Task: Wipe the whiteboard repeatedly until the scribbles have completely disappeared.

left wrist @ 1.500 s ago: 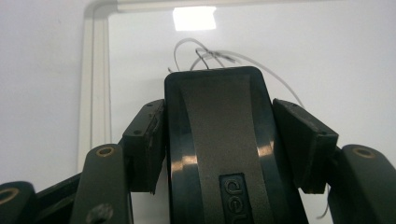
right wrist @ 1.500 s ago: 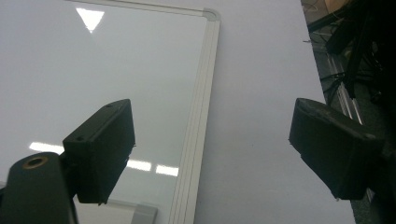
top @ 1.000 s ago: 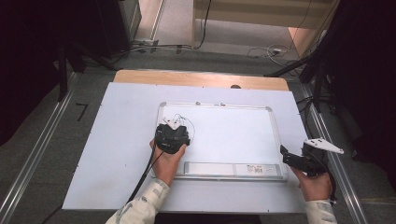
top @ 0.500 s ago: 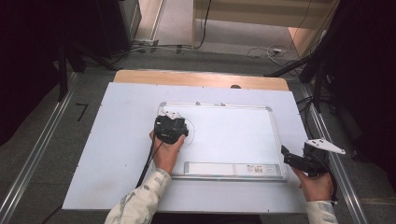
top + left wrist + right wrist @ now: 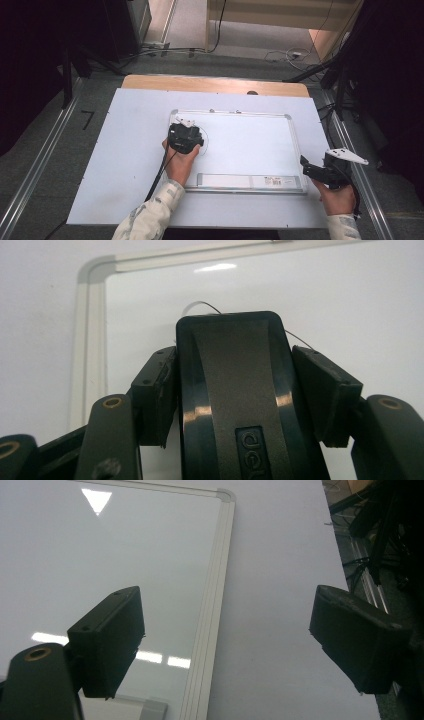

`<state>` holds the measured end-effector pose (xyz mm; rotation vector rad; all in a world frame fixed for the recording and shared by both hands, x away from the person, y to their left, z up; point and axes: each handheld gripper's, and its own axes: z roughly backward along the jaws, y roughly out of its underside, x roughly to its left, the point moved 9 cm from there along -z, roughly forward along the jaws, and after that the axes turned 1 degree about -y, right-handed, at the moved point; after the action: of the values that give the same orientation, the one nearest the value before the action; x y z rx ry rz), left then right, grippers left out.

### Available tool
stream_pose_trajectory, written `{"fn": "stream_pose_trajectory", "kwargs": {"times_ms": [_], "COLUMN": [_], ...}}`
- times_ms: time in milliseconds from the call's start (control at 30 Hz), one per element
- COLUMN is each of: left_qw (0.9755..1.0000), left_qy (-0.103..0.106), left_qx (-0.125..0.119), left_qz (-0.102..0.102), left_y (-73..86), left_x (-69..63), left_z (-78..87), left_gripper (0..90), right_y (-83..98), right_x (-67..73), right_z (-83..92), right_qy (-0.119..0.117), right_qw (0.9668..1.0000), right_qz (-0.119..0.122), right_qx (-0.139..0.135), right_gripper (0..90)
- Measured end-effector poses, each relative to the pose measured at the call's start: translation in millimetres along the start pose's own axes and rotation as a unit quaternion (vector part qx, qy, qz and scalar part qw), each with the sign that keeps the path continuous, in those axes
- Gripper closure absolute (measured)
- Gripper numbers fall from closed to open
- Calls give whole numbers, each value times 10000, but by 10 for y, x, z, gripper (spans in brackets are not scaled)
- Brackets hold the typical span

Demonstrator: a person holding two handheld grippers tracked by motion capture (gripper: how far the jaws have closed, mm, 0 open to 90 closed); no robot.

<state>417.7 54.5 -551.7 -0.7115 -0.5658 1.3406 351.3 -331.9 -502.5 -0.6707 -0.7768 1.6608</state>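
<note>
On the left of the white table (image 5: 115, 165), your left hand (image 5: 179, 164) carries the left gripper (image 5: 186, 131) over the upper-left part of the whiteboard (image 5: 250, 145); in the left gripper view its jaws are clamped against the two sides of a black eraser (image 5: 235, 390), pads pressed to its edges, the grey felt-like band running up its middle; a thin dark pen line (image 5: 205, 305) curves out from behind the eraser's top edge on the board's white surface, and the high view shows the same faint loop beside the gripper (image 5: 204, 136); the board's rounded upper-left corner frame (image 5: 92, 275) sits just beyond it; moving across, the whiteboard lies flat in the middle of the table, its pale tray strip (image 5: 245, 181) along the near edge; over to the right, your right hand (image 5: 337, 197) holds the right gripper (image 5: 306, 167) off the board's lower-right corner, above bare table; in the right gripper view (image 5: 225, 645) the jaws stand wide apart with nothing between them, the board's right frame (image 5: 215, 605) running up between the two pads; the grey three-cornered plate (image 5: 346, 156) sits on top of that gripper.
</note>
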Motion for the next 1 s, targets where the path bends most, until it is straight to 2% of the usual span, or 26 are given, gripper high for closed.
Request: {"fn": "stream_pose_trajectory", "kwargs": {"times_ms": [167,267,500,600,833,1000], "left_qw": [9998,9994,9991,9995,9999,9999], "left_qy": [163,258,310,270,95,-4], "left_qx": [-27,4,11,-8,-38,-26], "left_qz": [-146,-245,-278,-184,81,151], "left_y": [43,15,-90,-173,-335,-380], "left_x": [-171,-303,-365,-291,75,197], "left_z": [36,3,-111,-193,-345,-385], "left_gripper": [392,392,391,391,391,391], "right_y": [-3,-9,-11,-3,21,32], "right_x": [4,21,16,4,-46,-63], "right_z": [-3,-7,-12,0,22,32], "right_qy": [7,6,-3,-14,14,30], "right_qw": [10000,10000,10000,10000,10000,10000], "right_qz": [15,44,33,12,-34,-59], "right_qx": [3,1,3,-6,-10,-9], "right_gripper": [130,130,130,130,130,130]}}
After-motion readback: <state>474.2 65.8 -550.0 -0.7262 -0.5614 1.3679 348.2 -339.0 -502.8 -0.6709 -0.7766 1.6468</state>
